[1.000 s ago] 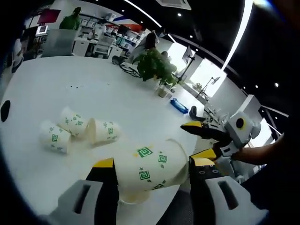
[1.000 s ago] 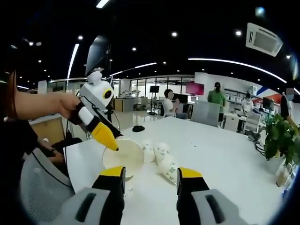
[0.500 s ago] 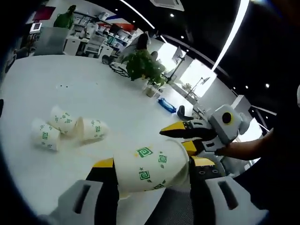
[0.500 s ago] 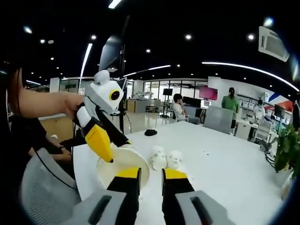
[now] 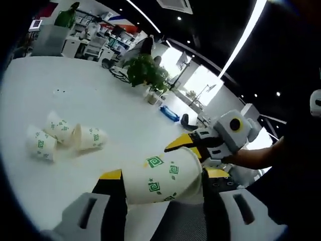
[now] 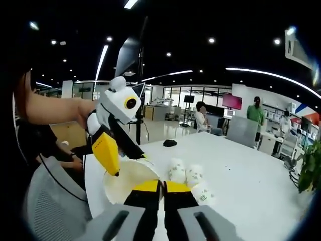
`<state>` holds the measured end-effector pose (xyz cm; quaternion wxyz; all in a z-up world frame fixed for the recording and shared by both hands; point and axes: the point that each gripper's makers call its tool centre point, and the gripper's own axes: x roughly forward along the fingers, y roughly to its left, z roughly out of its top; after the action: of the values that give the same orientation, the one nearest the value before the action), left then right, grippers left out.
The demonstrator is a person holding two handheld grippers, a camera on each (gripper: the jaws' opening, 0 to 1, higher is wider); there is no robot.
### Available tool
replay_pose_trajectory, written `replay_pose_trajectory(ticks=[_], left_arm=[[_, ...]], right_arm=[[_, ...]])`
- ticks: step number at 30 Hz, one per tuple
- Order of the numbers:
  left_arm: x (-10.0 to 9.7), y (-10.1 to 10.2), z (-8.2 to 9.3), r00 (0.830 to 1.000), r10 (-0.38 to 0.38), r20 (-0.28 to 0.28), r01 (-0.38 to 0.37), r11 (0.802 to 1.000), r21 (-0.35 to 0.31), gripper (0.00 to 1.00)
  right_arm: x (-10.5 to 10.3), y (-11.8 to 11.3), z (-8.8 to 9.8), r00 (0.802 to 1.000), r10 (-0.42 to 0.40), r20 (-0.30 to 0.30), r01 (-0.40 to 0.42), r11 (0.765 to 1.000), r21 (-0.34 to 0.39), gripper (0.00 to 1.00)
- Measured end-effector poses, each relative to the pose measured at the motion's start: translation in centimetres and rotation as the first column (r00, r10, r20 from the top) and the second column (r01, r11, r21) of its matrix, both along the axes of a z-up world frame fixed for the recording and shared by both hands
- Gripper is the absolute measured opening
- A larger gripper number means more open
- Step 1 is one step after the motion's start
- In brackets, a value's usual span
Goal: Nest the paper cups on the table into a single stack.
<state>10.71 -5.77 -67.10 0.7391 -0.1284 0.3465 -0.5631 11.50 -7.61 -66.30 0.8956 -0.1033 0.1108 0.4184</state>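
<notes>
My left gripper (image 5: 163, 175) is shut on a white paper cup (image 5: 160, 182) with green squares, held on its side with the mouth to the right. My right gripper (image 5: 185, 148) comes in from the right, its yellow jaws at the cup's rim. In the right gripper view its jaws (image 6: 161, 185) are pressed together at the edge of the cup's open mouth (image 6: 125, 179), seemingly pinching the rim. The left gripper (image 6: 129, 165) clamps the cup there from the left. Three more cups (image 5: 59, 128) (image 6: 193, 174) lie on their sides on the white table (image 5: 100, 95).
A potted plant (image 5: 143, 70) and a blue object (image 5: 168, 113) stand at the table's far side. A small black object (image 6: 169, 143) lies on the table (image 6: 241, 170). A grey mesh chair (image 6: 50, 201) is by the near edge. People stand in the background.
My right gripper has gone from wide open to shut and moved in onto the rim of the held cup. The left gripper has kept its hold on the cup.
</notes>
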Motion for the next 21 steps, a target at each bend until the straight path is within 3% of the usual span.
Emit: replay_pose_trajectory(ticks=[4, 7, 10, 12, 16, 21], left_arm=[[-0.1, 0.1, -0.5, 0.985, -0.067, 0.157, 0.056, 0.996, 0.074, 0.67], [-0.5, 0.0, -0.9, 0.979, -0.087, 0.183, 0.068, 0.992, 0.105, 0.81], [-0.5, -0.1, -0.5, 0.984, -0.063, 0.166, 0.053, 0.996, 0.066, 0.81], [0.0, 0.1, -0.2, 0.982, -0.024, 0.185, 0.017, 0.999, 0.044, 0.83], [0.7, 0.9, -0.3, 0.970, 0.015, 0.242, -0.030, 0.998, 0.058, 0.86], [1.0, 1.7, 0.0, 0.942, 0.042, 0.334, -0.071, 0.995, 0.074, 0.90]], right_arm=[[0.1, 0.0, 0.0, 1.000, 0.001, -0.017, -0.001, 1.000, -0.016, 0.00], [0.6, -0.4, 0.1, 0.999, -0.022, -0.049, 0.022, 1.000, -0.013, 0.00], [1.1, -0.7, 0.4, 0.997, -0.032, -0.076, 0.032, 0.999, -0.001, 0.00], [1.4, -1.0, 0.4, 0.995, -0.037, -0.098, 0.037, 0.999, 0.000, 0.00], [1.7, -1.1, 0.4, 0.989, -0.033, -0.147, 0.033, 0.999, 0.003, 0.00], [1.7, -0.9, 0.0, 0.982, -0.013, -0.191, 0.005, 0.999, -0.040, 0.00]])
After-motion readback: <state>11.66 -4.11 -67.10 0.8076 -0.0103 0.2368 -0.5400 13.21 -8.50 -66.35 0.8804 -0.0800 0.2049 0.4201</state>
